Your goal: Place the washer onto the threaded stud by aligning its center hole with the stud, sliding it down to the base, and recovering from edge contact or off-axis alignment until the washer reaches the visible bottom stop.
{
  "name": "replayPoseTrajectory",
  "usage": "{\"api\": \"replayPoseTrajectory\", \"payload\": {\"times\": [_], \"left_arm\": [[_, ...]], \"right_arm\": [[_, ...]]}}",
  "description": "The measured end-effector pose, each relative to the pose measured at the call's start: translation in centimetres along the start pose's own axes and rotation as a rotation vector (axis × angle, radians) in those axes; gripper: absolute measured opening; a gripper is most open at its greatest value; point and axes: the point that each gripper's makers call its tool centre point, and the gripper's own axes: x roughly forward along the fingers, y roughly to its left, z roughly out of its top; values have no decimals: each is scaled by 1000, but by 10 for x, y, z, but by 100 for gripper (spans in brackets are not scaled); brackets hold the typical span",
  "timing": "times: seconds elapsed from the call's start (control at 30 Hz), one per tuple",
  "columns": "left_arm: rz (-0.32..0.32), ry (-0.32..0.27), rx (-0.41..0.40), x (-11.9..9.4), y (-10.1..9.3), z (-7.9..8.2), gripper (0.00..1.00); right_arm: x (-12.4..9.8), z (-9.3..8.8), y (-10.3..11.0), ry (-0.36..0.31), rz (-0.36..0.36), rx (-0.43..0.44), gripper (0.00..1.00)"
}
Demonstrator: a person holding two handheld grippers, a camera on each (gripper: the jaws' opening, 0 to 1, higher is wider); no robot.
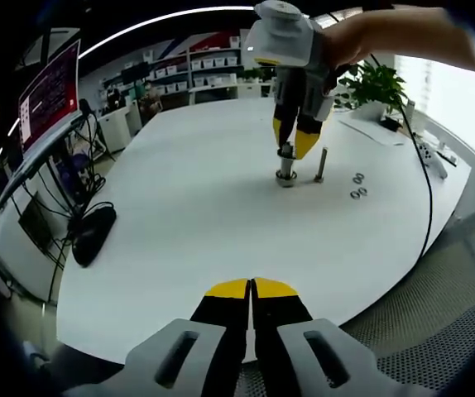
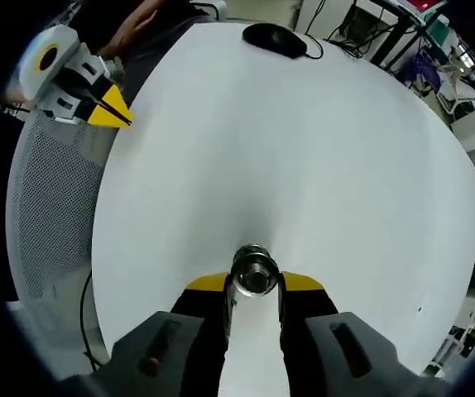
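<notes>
Closed, yellow-tipped jaws of the left gripper (image 1: pixel 251 288) sit at six o'clock over the white table (image 1: pixel 188 215) edge, holding nothing. Farther across, the right gripper (image 1: pixel 295 142) stands at twelve o'clock with its jaws either side of the threaded stud (image 2: pixel 254 270); whether they clamp it, I cannot tell. Another bolt (image 1: pixel 320 165) and spare washers (image 1: pixel 358 185) lie toward two o'clock.

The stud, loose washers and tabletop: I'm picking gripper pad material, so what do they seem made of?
The stud looks like bare metal, grey with a bright sheen on its end in the right gripper view. The loose washers look metallic too, small shiny grey rings, though too small to be sure. The tabletop looks like smooth white matte laminate or painted board; which one is unclear.
</notes>
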Motion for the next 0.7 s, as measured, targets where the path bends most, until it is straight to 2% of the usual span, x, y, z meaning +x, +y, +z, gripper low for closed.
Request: {"api": "replayPoseTrajectory", "payload": {"times": [0.4, 0.7], "left_arm": [[-2, 0, -1, 0, 1, 0, 0], [-2, 3, 4, 0, 0, 0, 0]], "right_arm": [[22, -1, -1, 1, 10, 5, 23], [25, -2, 1, -1, -10, 13, 24]]}}
